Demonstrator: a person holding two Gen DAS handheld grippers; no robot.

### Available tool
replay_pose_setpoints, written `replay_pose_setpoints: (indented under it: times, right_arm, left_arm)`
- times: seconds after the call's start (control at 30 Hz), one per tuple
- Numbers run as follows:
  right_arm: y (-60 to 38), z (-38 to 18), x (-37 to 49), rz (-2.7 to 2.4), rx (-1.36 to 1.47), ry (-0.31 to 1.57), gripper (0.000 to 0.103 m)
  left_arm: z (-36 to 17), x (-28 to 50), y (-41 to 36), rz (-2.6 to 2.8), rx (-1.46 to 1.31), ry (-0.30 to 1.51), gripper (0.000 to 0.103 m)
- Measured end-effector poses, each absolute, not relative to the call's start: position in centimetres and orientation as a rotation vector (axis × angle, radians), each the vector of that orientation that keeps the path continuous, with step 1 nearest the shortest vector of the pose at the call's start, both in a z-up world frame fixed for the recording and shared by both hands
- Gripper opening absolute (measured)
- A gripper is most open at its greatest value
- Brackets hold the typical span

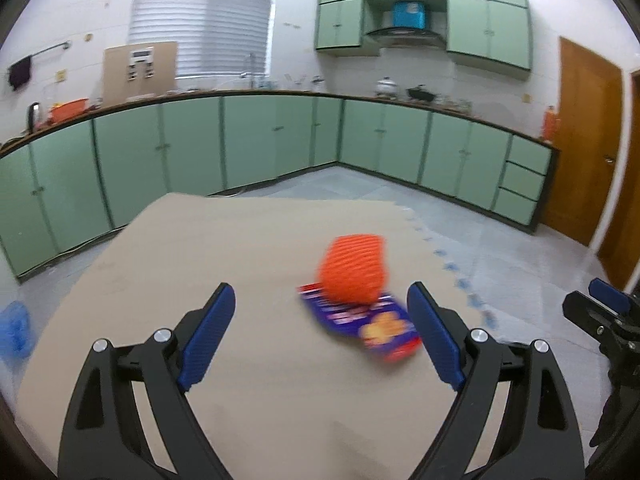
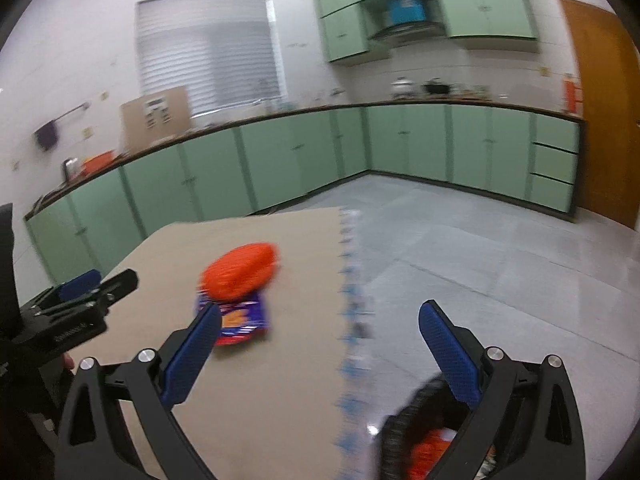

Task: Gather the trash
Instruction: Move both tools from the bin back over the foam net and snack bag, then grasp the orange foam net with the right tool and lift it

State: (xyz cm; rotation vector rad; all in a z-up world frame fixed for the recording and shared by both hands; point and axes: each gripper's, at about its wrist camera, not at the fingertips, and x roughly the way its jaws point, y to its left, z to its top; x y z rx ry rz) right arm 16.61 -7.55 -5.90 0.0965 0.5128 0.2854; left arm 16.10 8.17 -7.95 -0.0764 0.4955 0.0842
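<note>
An orange ribbed wrapper (image 1: 352, 272) lies on a blue and red snack packet (image 1: 368, 324) on the tan mat (image 1: 240, 360). My left gripper (image 1: 320, 320) is open and empty, its right finger (image 1: 436, 344) close beside the packet. In the right wrist view the orange wrapper (image 2: 240, 270) and the packet (image 2: 244, 318) lie ahead to the left. My right gripper (image 2: 320, 344) is open and empty over the mat's right edge. A black bin (image 2: 416, 436) holding orange trash sits low, under the right finger.
The mat (image 2: 280, 380) lies on a grey tiled floor (image 2: 480, 260). Green kitchen cabinets (image 1: 260, 140) line the walls. A wooden door (image 1: 584, 140) stands at the right. A blue bag (image 1: 16, 328) lies on the floor at left. The right gripper shows at the right edge (image 1: 600, 312).
</note>
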Motion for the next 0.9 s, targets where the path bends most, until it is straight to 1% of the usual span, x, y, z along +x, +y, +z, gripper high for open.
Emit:
replay_pose_setpoints:
  times: [0.2,0.4,0.57,0.73,0.8,0.87,0.9]
  right_arm:
    - [-1.3,-7.5,19.3,0.373,0.031,0.556,0.097]
    - [1.8,-7.7,23.0,0.395,0.007,0.585,0.096]
    - [4.0,-8.3,25.4,0.399,0.003,0.607,0.091]
    - [5.5,-9.3,27.5,0.38,-0.002,0.649,0.089]
    - [5.9,-9.9,28.4,0.374,-0.001,0.68,0.086]
    - [6.0,-10.4,29.1,0.381,0.007,0.712,0.076]
    - [6.0,-10.6,29.4,0.39,0.013,0.729,0.072]
  left_arm:
    - [-9.1,16.5,12.7,0.154,-0.096,0.54,0.085]
    - [-10.0,16.8,15.0,0.184,-0.116,0.557,0.085]
    - [-9.9,17.9,16.8,0.22,-0.125,0.553,0.085]
    - [-9.8,18.8,17.9,0.234,-0.132,0.556,0.085]
    - [-9.9,19.1,18.2,0.235,-0.136,0.561,0.085]
    - [-10.0,19.4,18.0,0.234,-0.14,0.565,0.085]
    - [-10.0,19.5,18.0,0.233,-0.142,0.566,0.085]
